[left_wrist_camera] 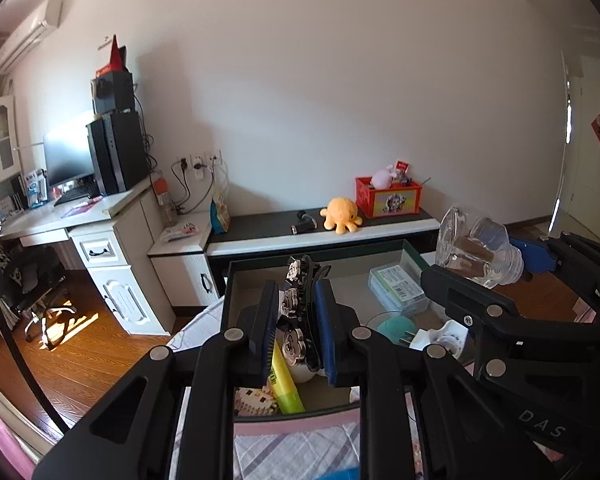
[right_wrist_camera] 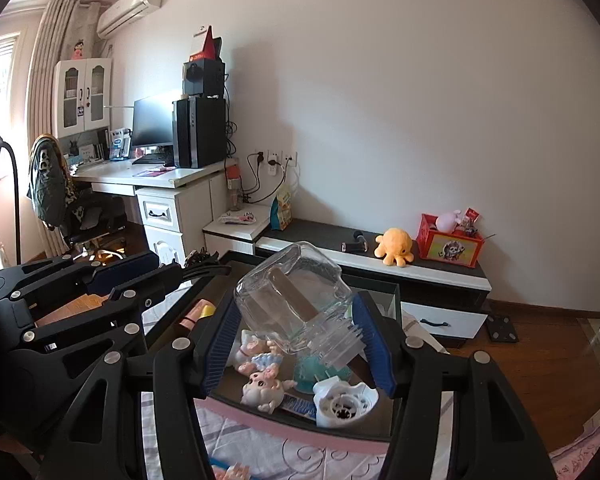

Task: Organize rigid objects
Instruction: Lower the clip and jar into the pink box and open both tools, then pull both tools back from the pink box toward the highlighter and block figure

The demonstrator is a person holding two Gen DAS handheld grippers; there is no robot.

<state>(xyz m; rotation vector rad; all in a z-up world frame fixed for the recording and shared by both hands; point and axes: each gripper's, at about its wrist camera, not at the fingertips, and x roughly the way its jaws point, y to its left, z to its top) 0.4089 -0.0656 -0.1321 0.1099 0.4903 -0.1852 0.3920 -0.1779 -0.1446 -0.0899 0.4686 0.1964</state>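
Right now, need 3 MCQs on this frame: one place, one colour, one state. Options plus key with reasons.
1. Where is the orange plush octopus?
A. in the red box
B. on the low dark-topped cabinet, left of the red box
C. in the storage box

2. What colour are the pads on the gripper fingers?
A. blue
B. red
C. white

3. What is the left gripper doing?
A. open over the box
B. shut on nothing
C. shut on a black hair claw clip

Key:
1 B: the orange plush octopus sits on the low dark-topped cabinet beside the red box.
2 A: the pads flanking the clear glass jar are blue.
3 C: the left gripper pinches the black hair claw clip over the storage box.
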